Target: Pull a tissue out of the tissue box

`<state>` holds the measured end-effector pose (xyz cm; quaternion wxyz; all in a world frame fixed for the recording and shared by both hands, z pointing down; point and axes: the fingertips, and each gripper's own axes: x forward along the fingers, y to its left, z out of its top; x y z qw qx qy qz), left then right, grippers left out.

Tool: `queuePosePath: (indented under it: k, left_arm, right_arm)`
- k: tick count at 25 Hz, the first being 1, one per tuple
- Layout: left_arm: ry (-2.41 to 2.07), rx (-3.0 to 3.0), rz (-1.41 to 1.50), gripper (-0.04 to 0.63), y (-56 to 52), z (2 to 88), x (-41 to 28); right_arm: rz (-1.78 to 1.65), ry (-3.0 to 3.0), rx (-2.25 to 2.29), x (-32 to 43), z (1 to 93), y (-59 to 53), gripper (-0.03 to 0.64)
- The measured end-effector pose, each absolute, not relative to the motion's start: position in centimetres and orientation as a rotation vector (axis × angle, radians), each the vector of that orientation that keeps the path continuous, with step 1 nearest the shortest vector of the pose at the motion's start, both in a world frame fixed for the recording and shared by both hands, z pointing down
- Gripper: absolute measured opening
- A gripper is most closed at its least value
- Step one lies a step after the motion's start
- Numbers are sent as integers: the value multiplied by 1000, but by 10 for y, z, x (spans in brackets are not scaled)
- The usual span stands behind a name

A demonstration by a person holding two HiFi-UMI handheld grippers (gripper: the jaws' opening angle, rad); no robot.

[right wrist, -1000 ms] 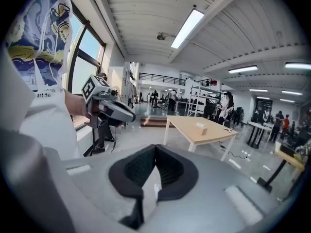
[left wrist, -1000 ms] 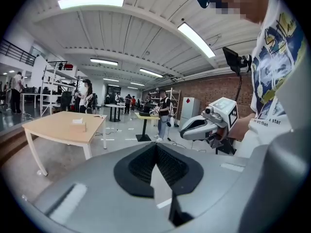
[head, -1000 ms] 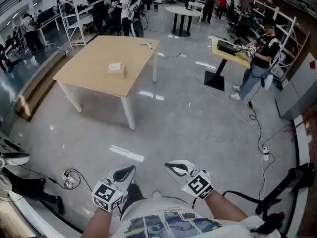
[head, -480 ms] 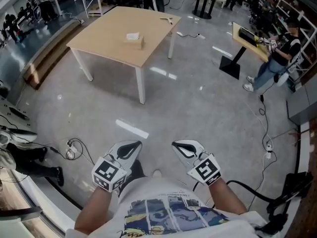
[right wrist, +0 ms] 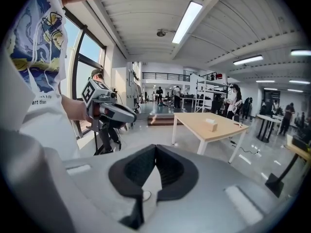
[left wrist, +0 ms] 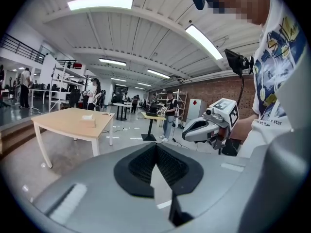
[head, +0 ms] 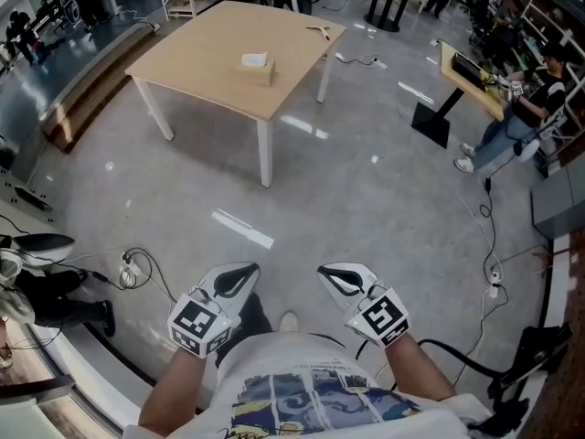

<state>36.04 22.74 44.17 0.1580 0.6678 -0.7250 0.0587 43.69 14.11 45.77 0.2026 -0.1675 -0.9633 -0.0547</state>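
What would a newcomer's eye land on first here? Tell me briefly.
The left gripper and right gripper, both shut and empty, sit side by side low in the head view above grey floor. Farther off stands a pale wooden table with a small tissue box on top.

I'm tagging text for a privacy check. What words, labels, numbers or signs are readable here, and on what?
"star": end of a small line on the shirt, rest unclear.
"art than": shirt again, right gripper view, partly hidden.
Tissue box: print too small to read.
Cubes on left gripper and right gripper: square patterns, no letters.
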Motion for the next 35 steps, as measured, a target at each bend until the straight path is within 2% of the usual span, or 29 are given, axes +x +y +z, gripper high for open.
queuePosePath:
  k: [7, 24, 35]
  left_arm:
    - [-2064, 1911, 184, 3, 229, 441, 320]
    - [-2045, 2020, 231, 3, 232, 403, 110]
    - [-2095, 1955, 186, 3, 225, 412, 69]
  right_arm:
    - [-145, -2666, -484, 393, 456, 143, 3]
    - [-185, -2679, -412, 185, 416, 160, 3]
    - [-185, -2665, -466, 138, 418, 150, 3]
